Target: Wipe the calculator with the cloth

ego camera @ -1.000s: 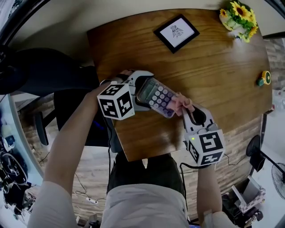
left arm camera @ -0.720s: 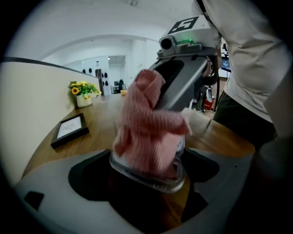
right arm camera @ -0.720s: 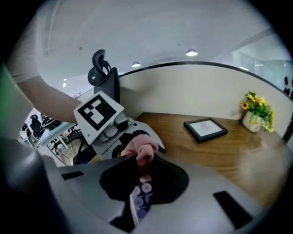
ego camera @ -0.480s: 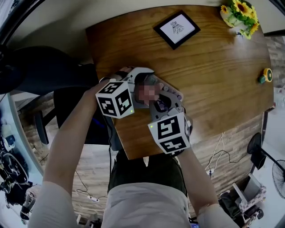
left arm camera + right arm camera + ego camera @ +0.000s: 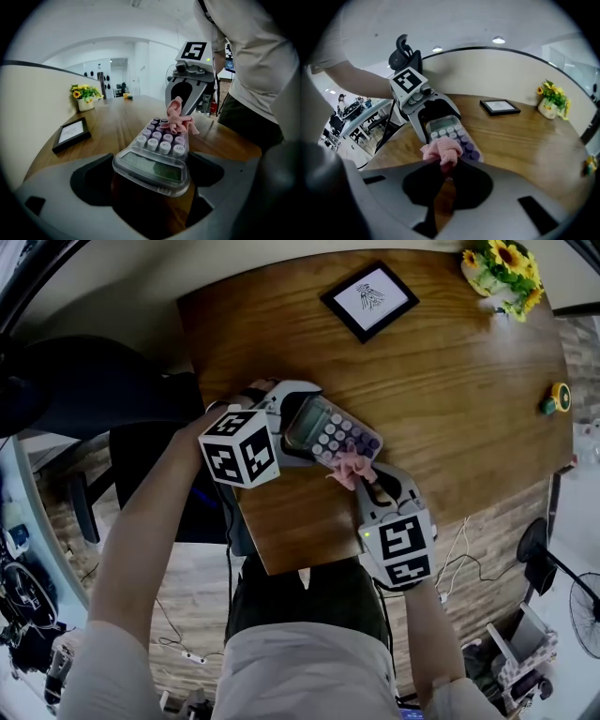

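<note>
Wiping step: left tongs (image 5: 298, 421) clamp the calculator (image 5: 330, 437) by its display end, right tongs (image 5: 367, 486) pinch the pink cloth (image 5: 349, 466); next, drag it across the keys (image 5: 159, 139).

Left tongs (image 5: 298, 425) clamped on calculator (image 5: 336, 439); right tongs (image 5: 364, 482) pinching cloth (image 5: 349, 465); forearms angled inward, tips facing.

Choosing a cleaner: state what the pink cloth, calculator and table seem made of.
Pink crumpled cloth: soft fabric, matte, bunched in folds. Calculator with lilac round keys: likely plastic, glossy clear display cover. Brown table: wood or veneer, visible grain.
</note>
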A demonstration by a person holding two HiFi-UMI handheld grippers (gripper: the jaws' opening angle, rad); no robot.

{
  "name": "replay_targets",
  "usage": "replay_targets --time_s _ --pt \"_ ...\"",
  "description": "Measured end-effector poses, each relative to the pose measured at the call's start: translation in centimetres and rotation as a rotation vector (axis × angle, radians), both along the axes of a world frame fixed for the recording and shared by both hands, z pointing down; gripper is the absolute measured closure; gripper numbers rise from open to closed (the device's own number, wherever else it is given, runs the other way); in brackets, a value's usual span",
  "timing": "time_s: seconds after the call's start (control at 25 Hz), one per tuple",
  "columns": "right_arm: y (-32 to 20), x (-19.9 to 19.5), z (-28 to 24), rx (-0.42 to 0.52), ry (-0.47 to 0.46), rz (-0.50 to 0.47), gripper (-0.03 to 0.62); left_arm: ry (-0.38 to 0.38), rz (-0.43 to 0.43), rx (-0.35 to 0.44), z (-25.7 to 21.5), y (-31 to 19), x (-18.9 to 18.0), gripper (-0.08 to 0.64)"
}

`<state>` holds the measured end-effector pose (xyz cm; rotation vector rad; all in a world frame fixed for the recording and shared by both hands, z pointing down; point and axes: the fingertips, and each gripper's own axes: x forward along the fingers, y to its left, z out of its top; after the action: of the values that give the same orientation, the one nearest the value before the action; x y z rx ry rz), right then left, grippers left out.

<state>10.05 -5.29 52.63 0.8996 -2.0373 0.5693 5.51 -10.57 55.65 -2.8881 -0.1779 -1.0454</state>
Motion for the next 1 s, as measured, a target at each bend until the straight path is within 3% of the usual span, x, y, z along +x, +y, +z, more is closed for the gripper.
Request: replay_targets --time_s 0.2,0.32,0.4,0.56,0.72,0.84,1.0 --pt "3.0 6.5 2.5 -0.091 0.164 0.020 0.554 -0.001 0.000 -0.002 0.0 0.0 0.0 0.072" --pt "2.5 7.9 0.5 -0.073 0.012 0.121 0.554 0.000 0.001 -0.003 0.0 0.0 0.1 0.072" --pt "1.1 6.0 -1.9 -0.028 -0.090 0.100 0.554 0.000 0.000 -0.002 0.0 0.0 0.1 0.072" --pt "-1.3 -1.8 -5.0 0.087 -0.190 -0.123 0.554 0.000 -0.002 -0.002 0.0 0.0 0.0 0.072" --pt "-2.6 -8.3 -4.6 0.212 -0.136 -0.377 0.554 0.001 -0.005 -0.002 0.0 0.0 0.1 0.072" --pt "-2.6 -9.6 -2.8 0.194 -0.095 -0.537 0.554 0.002 -0.005 -0.002 0.0 0.0 0.1 0.072" --pt "-1.9 -8.7 -1.1 0.130 -0.089 -0.628 0.554 0.002 0.001 0.000 0.0 -0.1 0.2 0.072"
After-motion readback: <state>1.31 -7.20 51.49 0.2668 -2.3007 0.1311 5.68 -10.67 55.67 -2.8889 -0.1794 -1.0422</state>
